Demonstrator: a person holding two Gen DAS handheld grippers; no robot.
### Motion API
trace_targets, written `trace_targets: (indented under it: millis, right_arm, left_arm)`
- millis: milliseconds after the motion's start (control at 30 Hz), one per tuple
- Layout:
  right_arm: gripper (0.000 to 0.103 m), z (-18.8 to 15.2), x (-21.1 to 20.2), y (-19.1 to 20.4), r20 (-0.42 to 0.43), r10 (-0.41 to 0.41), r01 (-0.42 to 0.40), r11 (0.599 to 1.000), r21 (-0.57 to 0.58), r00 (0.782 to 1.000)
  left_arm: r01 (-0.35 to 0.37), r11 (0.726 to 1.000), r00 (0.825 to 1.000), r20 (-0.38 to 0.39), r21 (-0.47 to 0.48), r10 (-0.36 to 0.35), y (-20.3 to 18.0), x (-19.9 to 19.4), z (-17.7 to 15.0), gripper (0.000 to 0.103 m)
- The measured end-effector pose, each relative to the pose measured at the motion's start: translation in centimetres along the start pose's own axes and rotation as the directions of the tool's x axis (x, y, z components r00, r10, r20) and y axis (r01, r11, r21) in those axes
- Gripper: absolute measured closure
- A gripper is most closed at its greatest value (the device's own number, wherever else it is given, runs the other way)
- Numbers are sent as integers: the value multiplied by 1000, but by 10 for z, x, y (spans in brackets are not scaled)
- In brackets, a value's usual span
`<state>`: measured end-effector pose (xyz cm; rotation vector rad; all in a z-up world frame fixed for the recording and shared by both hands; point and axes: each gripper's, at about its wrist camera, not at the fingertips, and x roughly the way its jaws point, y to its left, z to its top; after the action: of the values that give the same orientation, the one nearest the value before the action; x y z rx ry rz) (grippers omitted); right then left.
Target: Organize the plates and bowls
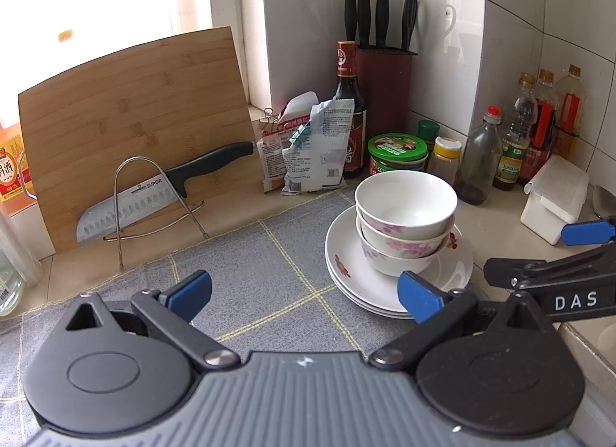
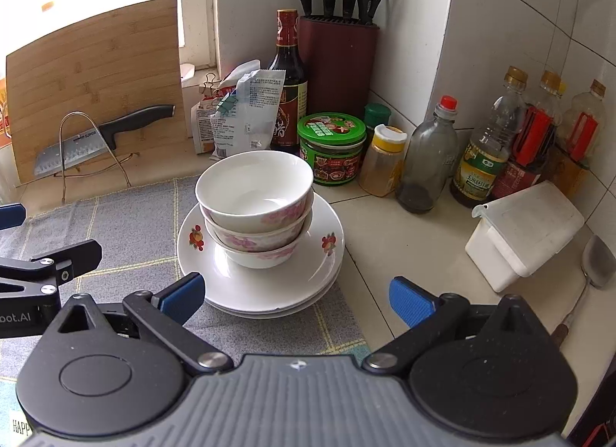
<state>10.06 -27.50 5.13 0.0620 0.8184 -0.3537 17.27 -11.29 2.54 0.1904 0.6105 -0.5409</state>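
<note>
Three white bowls with pink flowers (image 1: pixel 404 216) (image 2: pixel 254 196) sit nested on a stack of white plates with fruit prints (image 1: pixel 346 279) (image 2: pixel 250 287). The stack rests at the right edge of a grey checked mat (image 1: pixel 246 266) (image 2: pixel 131 231). My left gripper (image 1: pixel 306 295) is open and empty, just in front and to the left of the stack. My right gripper (image 2: pixel 296 298) is open too, with nothing held, and the plates' near rim lies beyond its fingertips. Each gripper shows at the edge of the other's view.
A bamboo cutting board (image 1: pixel 131 116) leans at the back left, with a knife on a wire stand (image 1: pixel 154 204) before it. Packets, a dark sauce bottle (image 2: pixel 287 81), a knife block (image 2: pixel 338 54), a green jar (image 2: pixel 331 146), several bottles and a white box (image 2: pixel 523 231) crowd the corner.
</note>
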Motion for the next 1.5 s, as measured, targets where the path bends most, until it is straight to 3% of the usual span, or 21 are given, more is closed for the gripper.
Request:
trace_targets:
  millis: [1500]
  right_arm:
    - [0,5,-1,-8,-6,-17,17,1000,26,1000]
  left_arm:
    - [-5,1000,1000,-20,-16,4,-8,4,7,1]
